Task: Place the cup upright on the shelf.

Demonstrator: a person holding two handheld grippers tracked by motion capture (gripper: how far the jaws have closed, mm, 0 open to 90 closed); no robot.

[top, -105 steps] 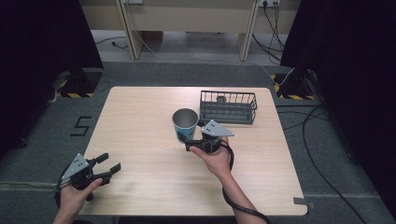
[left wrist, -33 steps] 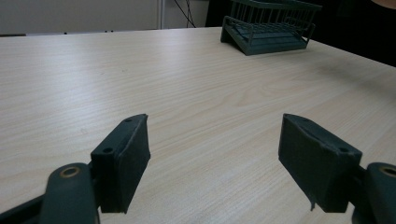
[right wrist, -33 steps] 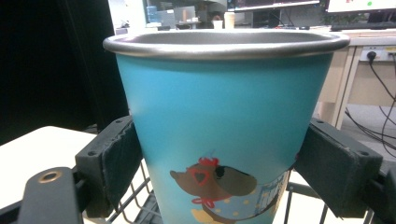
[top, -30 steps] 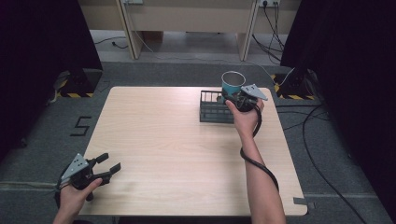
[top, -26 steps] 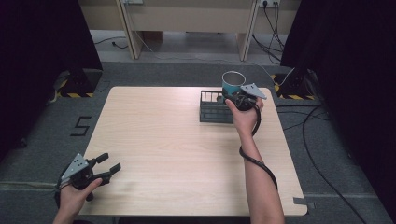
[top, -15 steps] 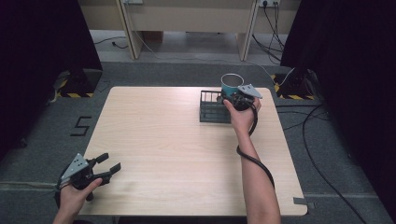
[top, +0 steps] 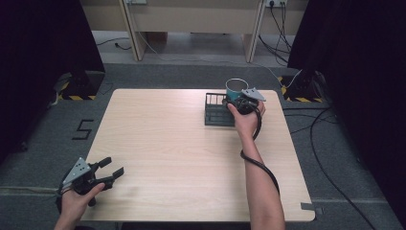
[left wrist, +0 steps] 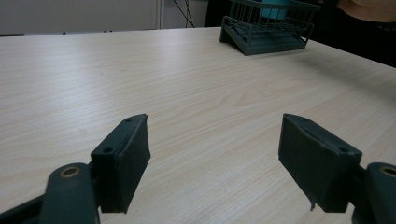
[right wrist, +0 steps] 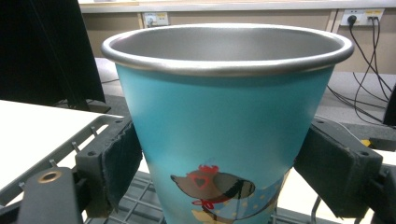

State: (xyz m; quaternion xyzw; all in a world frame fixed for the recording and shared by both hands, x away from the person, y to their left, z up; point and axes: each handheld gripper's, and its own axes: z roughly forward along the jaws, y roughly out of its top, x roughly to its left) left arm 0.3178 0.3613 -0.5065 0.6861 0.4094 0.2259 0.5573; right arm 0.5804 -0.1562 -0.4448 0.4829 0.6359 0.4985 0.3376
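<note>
A teal metal cup (top: 235, 88) with a cartoon animal on it (right wrist: 224, 116) stands upright between the jaws of my right gripper (top: 237, 98), which is shut on its sides (right wrist: 219, 163). The cup is held over the right part of a dark wire basket (top: 215, 113) at the table's far right. The basket's grid (right wrist: 135, 205) lies just below the cup, and I cannot tell whether the cup touches it. My left gripper (top: 111, 169) rests at the near left corner, open with nothing between its pads (left wrist: 215, 154).
The light wooden table (top: 167, 143) stretches bare between the two grippers. From the left gripper view the basket (left wrist: 266, 28) stands far off at the top. The right gripper's cable loops along the forearm. Dark screens and floor cables surround the table.
The right gripper carried the cup from mid-table to the basket at the far right. Over the last second it drifted slightly left and down. The left gripper stayed still.
</note>
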